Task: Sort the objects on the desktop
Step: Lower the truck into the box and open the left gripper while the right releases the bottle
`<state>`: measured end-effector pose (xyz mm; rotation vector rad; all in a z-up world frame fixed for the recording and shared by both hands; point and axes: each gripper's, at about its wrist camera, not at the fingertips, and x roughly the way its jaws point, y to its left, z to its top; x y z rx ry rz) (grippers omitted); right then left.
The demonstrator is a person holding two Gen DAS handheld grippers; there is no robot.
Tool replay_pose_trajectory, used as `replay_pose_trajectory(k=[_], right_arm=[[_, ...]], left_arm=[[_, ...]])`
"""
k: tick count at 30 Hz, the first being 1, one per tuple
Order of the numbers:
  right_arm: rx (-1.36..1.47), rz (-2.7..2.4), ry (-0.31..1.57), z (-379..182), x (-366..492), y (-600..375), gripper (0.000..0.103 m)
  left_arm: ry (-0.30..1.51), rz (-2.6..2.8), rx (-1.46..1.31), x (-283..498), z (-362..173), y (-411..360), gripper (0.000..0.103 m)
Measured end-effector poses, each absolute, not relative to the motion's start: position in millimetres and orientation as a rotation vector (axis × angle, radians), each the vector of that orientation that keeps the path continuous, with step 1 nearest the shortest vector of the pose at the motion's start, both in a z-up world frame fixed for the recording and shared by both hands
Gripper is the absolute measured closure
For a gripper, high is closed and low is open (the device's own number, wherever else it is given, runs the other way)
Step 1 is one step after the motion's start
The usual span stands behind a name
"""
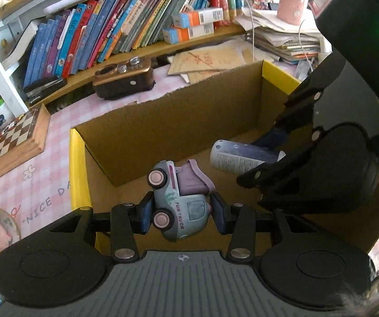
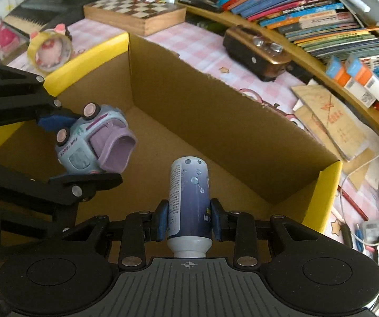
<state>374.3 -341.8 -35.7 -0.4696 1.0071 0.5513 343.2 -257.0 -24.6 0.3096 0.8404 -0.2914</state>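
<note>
Pink-checked counter point(image 1: 39, 185) printed "NICE DA…". Over the cardboard box point(image 1: 163, 121), left claw point(image 1: 181, 212) grasps a toy car point(image 1: 181, 198) lettered "FUN TRUCK"; right claw point(image 2: 189, 220) clenches a purple bottle point(image 2: 189, 198), print unreadable.

Both grippers, left point(image 1: 181, 212) and right point(image 2: 189, 220), tilt downward, fingers clamped.

toy truck point(image 1: 181, 200) reads "fun truck"; tablecloth point(image 1: 39, 185) reads "nice da".

Bottle point(image 2: 189, 198) and toy truck point(image 2: 91, 142) over box point(image 2: 216, 121)
</note>
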Motion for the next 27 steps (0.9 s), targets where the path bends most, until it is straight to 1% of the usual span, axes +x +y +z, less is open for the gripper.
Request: replay_pose_trajectory(k=[3,4,5,7,10,18,21,23,27], right_arm=[[-0.476,0.549,1.004,-36,373,-342,0.071],[-0.473,0.544,1.001,-36,373,-343,0.071],[-0.469,0.537,1.0,-35,374,-343,0.071],[-0.447,0.528,0.99,-32,376,-346,0.07],[-0.412,0.519,0.972,-27,376,-352,0.069],[-0.314,0.499,0.857,7,358,-365,0.069],[-0.272,0.475,0.784,25,346,-370,0.069],[-0.239,0.456,0.739,35,337,-372,0.069],[-0.204,0.42,0.659,49,318,-374,0.069]], left_arm=[[0.854,-0.288,0.302,344,-25,-257,0.061],[0.846,-0.291,0.302,344,-24,-257,0.059],[0.832,-0.289,0.306,342,-23,-258,0.052],[0.809,-0.284,0.31,339,-21,-258,0.046],[0.779,-0.279,0.29,336,-17,-255,0.028],[0.651,-0.291,0.232,307,15,-245,0.028],[0.602,-0.274,0.221,292,31,-240,0.022],[0.57,-0.25,0.216,282,39,-236,0.016],[0.516,-0.201,0.186,260,54,-224,0.011]])
